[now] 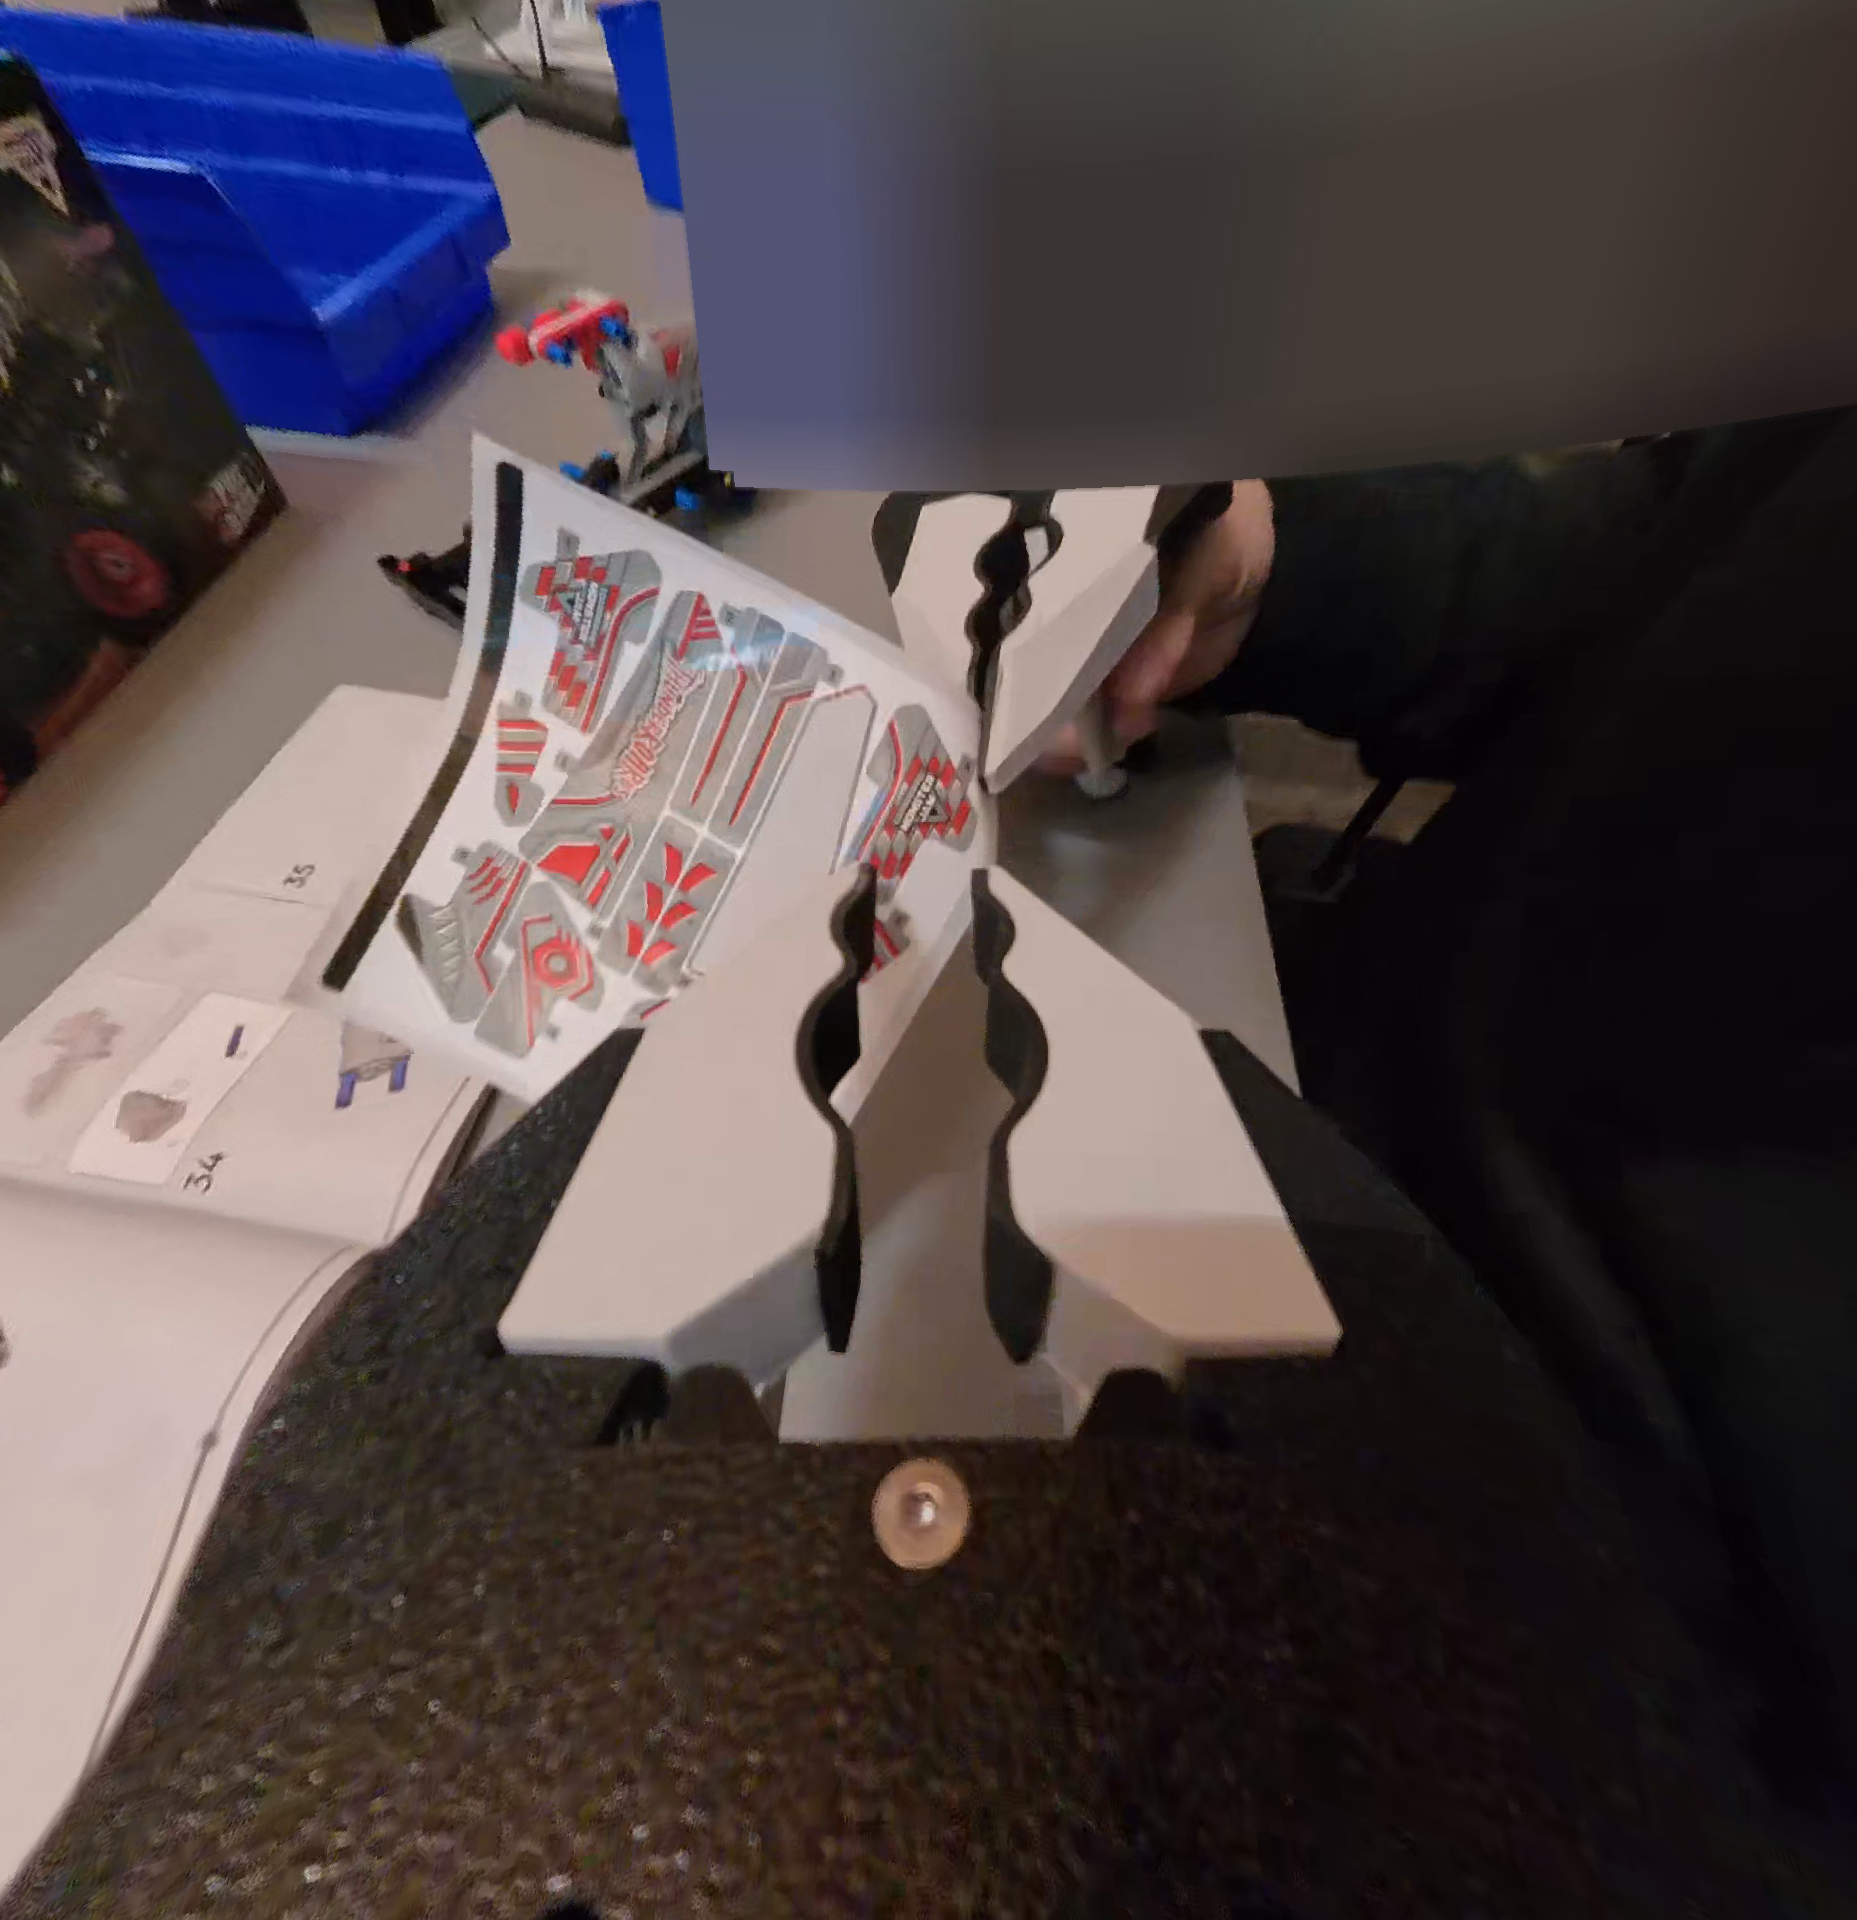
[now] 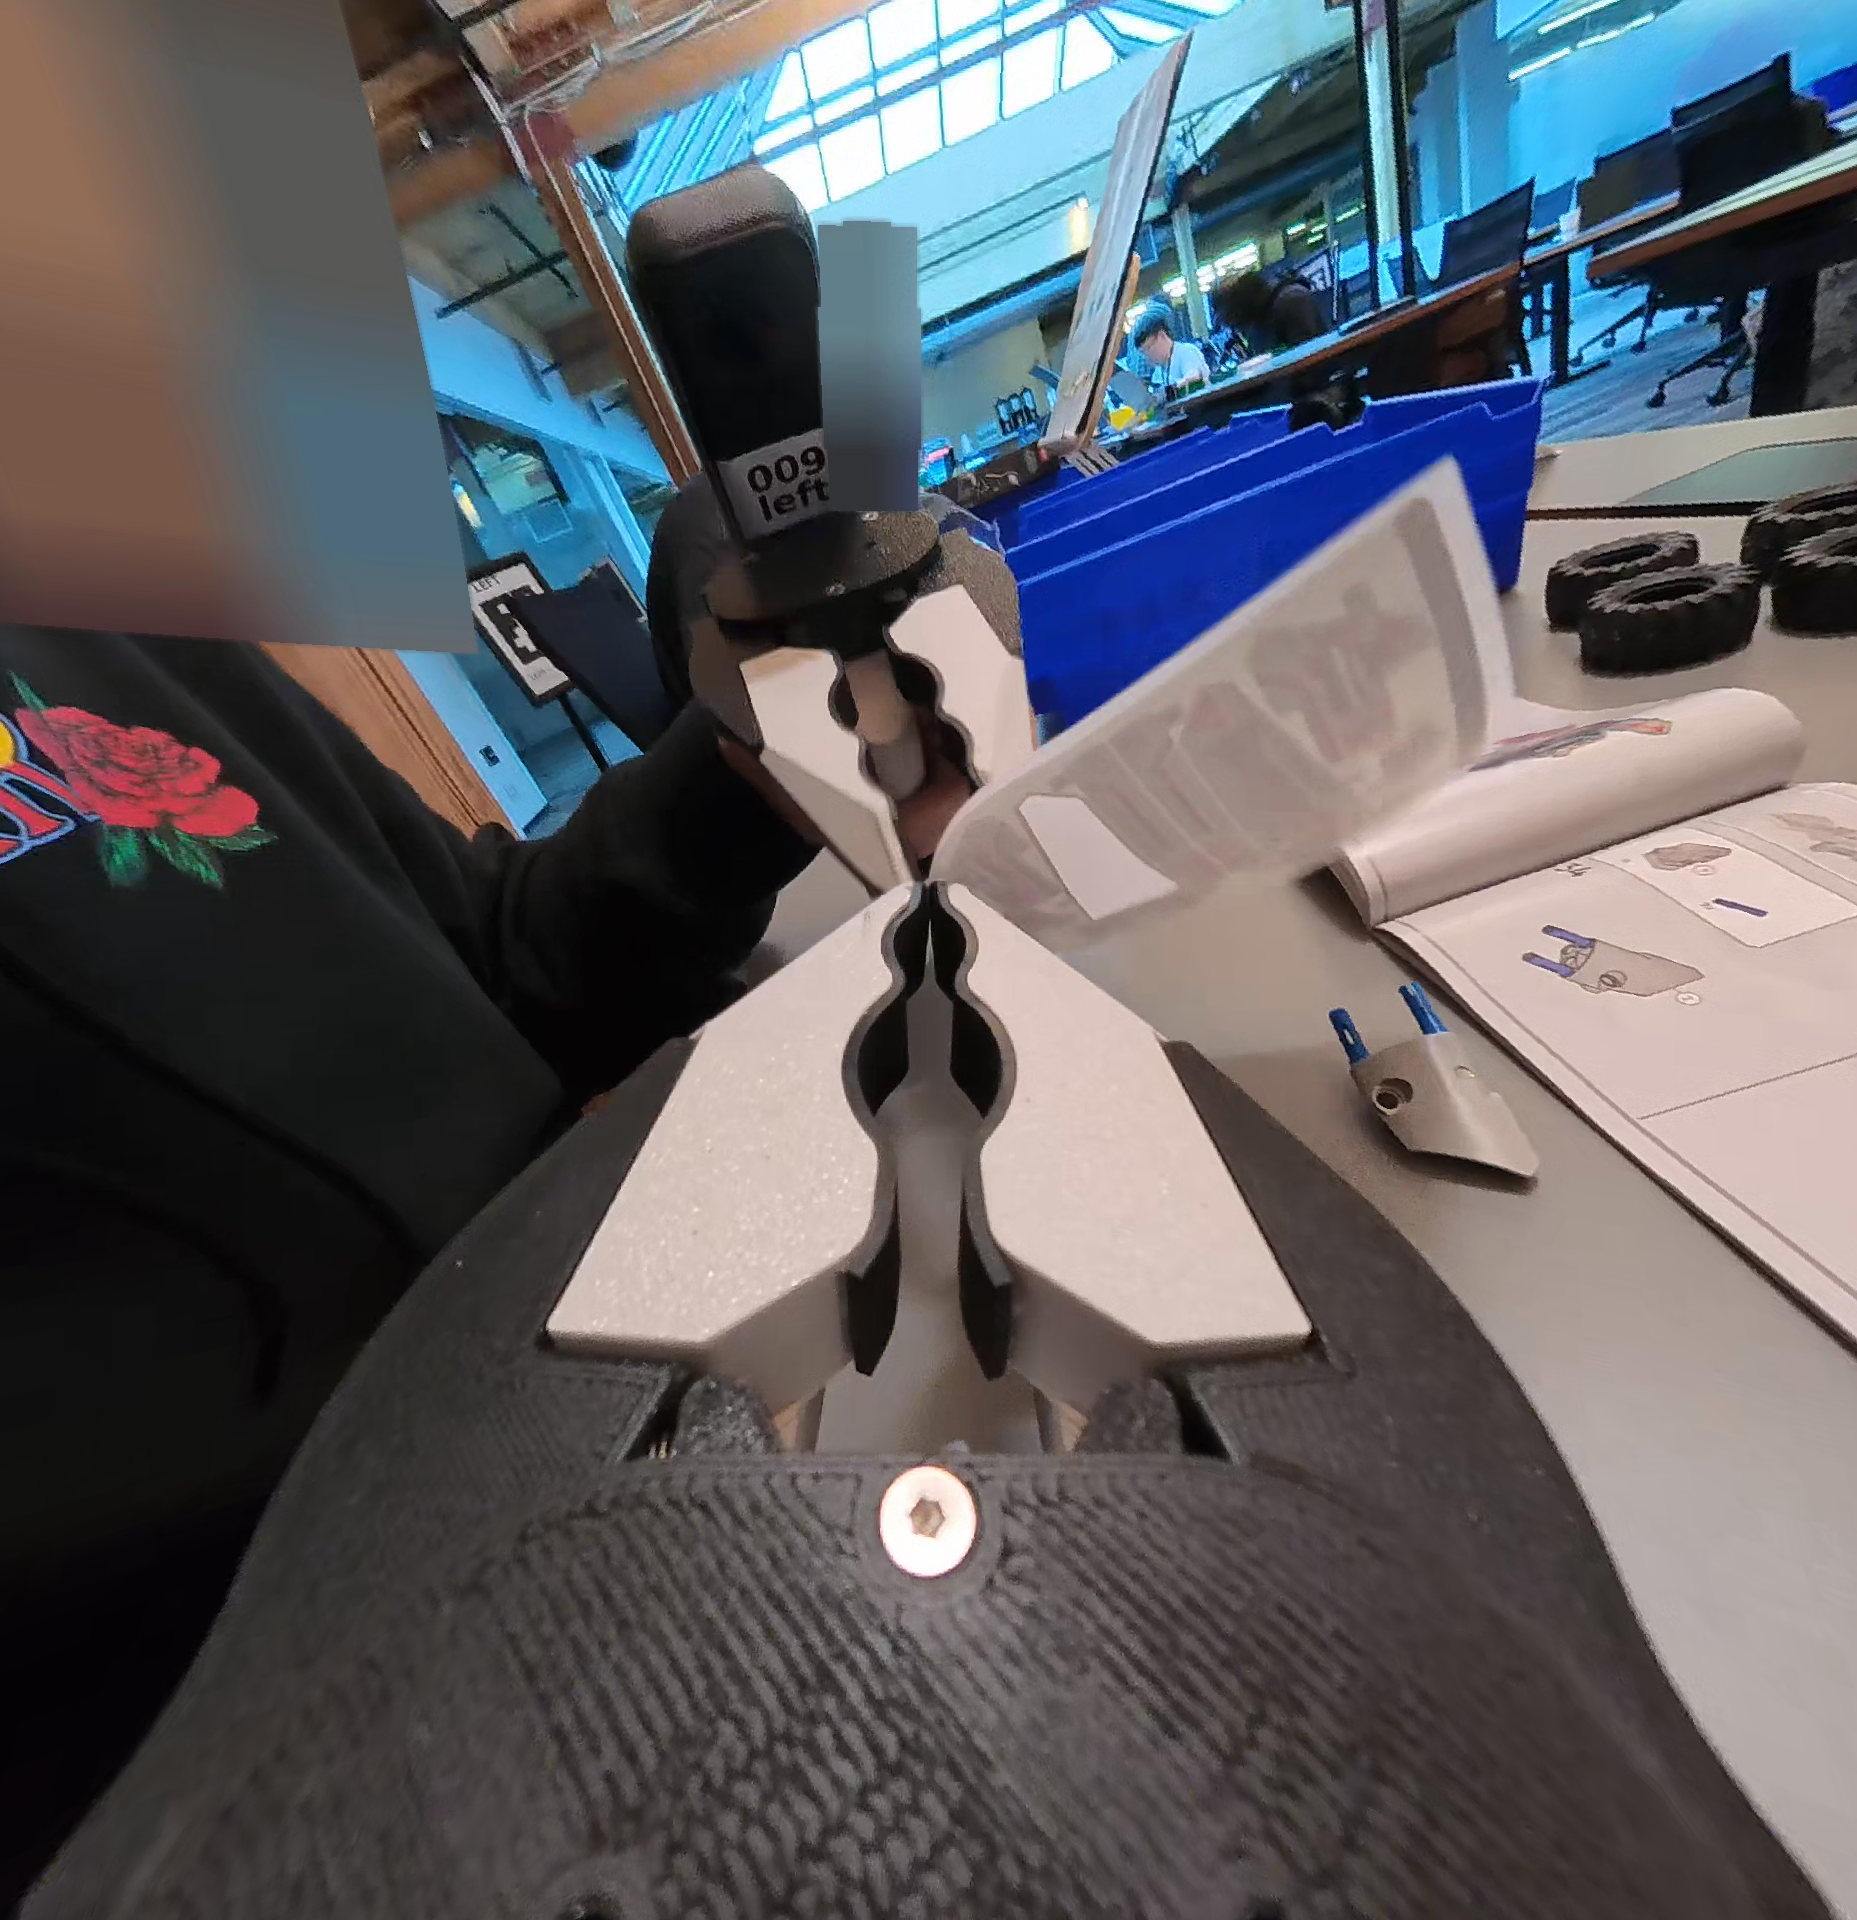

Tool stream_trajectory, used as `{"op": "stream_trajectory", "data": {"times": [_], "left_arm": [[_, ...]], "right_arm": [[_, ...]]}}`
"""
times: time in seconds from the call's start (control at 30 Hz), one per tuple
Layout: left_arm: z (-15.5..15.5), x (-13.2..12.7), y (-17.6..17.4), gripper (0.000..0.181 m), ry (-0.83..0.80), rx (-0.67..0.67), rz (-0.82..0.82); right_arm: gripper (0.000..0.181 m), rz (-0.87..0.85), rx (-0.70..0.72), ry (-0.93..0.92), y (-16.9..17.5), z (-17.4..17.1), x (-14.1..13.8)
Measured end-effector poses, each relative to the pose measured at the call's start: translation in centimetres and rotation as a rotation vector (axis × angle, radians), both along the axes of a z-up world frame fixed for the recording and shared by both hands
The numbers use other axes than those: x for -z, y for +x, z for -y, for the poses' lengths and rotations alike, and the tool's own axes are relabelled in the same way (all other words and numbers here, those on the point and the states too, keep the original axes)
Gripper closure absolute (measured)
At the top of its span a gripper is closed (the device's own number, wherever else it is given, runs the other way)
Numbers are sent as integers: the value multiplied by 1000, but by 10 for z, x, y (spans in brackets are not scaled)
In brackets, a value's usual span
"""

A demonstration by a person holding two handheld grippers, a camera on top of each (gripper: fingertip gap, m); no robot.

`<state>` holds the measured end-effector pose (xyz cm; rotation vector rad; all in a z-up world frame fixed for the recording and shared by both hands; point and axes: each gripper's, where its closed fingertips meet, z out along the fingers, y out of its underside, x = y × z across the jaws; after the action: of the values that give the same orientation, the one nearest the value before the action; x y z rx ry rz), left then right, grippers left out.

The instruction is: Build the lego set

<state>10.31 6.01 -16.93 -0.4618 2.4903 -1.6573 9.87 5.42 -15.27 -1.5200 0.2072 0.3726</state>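
A sticker sheet [image 1: 675, 790] with red and grey decals hangs curved in the air above the table. My right gripper [image 2: 929, 896] is shut on the sheet's edge; it also shows in the left wrist view [image 1: 984, 774]. The sheet's blank back [image 2: 1246, 717] faces the right wrist camera. My left gripper [image 1: 922, 894] is open, and the sheet's near corner lies between its fingers without being pinched. The left gripper also shows in the right wrist view [image 2: 919, 821], just beyond my right fingertips. A grey Lego piece [image 2: 1443, 1091] with blue pins lies on the table.
An open instruction booklet [image 1: 176, 1039] lies under the sheet and shows again on the right [image 2: 1630, 987]. Black tyres [image 2: 1672, 613], blue bins [image 1: 311, 239], a partly built red and grey model [image 1: 633, 395] and the set's box [image 1: 72, 468] stand behind. A person's dark sleeve [image 2: 384, 935] is close. My left and right fingertips are right by each other.
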Motion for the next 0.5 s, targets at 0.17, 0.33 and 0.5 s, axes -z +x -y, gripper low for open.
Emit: {"op": "stream_trajectory", "data": {"times": [0.17,0.33,0.5], "left_arm": [[9,2,1,167,-32,9,3],[8,5,13,150,110,-66,209],[8,0,30,167,233,-190,435]], "right_arm": [[181,-35,12,0,2,0,0],[181,-291,45,107,19,4,-11],[181,-422,110,136,33,7,-8]]}}
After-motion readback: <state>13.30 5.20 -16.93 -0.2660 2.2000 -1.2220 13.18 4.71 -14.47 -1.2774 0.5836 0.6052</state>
